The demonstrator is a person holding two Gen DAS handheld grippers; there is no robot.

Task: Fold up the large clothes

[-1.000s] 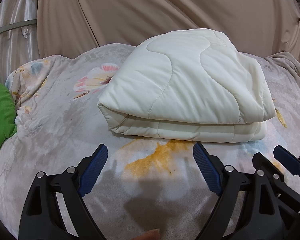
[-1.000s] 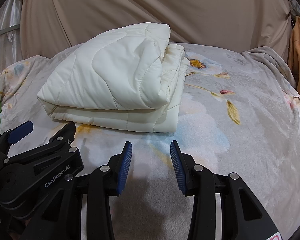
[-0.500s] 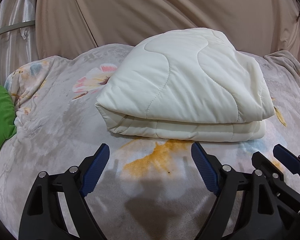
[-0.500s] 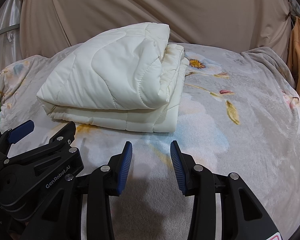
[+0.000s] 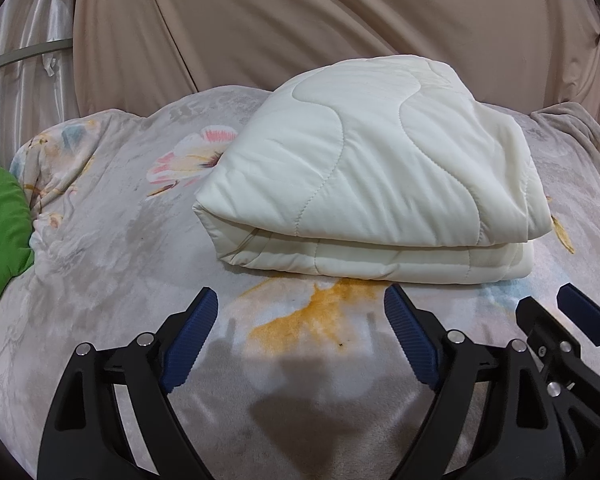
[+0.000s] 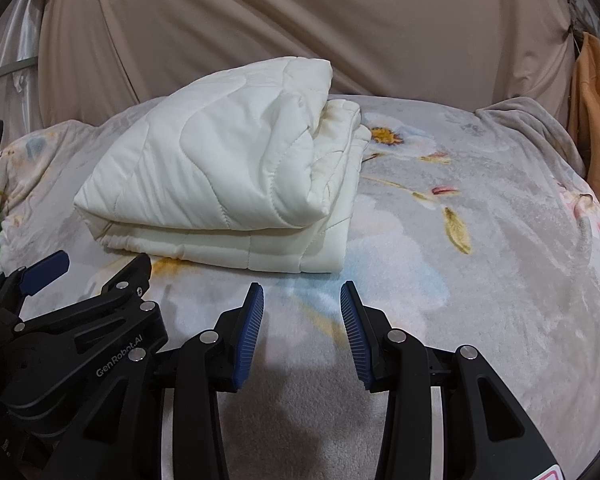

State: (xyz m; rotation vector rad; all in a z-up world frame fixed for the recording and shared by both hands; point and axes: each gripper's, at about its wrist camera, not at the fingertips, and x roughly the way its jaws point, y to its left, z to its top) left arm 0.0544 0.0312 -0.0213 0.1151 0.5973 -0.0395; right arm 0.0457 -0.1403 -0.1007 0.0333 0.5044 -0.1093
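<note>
A cream quilted blanket lies folded in a thick stack on the floral bed cover; it also shows in the right wrist view. My left gripper is open and empty, hovering just in front of the blanket's near folded edge. My right gripper is open with a narrower gap, empty, in front of the blanket's near right corner. The two grippers sit side by side; the right one shows at the left wrist view's right edge, the left one at the right wrist view's left edge.
A beige curtain hangs behind the bed. A green cushion lies at the left edge. An orange garment hangs at the far right. A pale satin drape with a metal rail is at the back left.
Both grippers have hardly moved; the view has shifted only slightly. The blanket lies as before.
</note>
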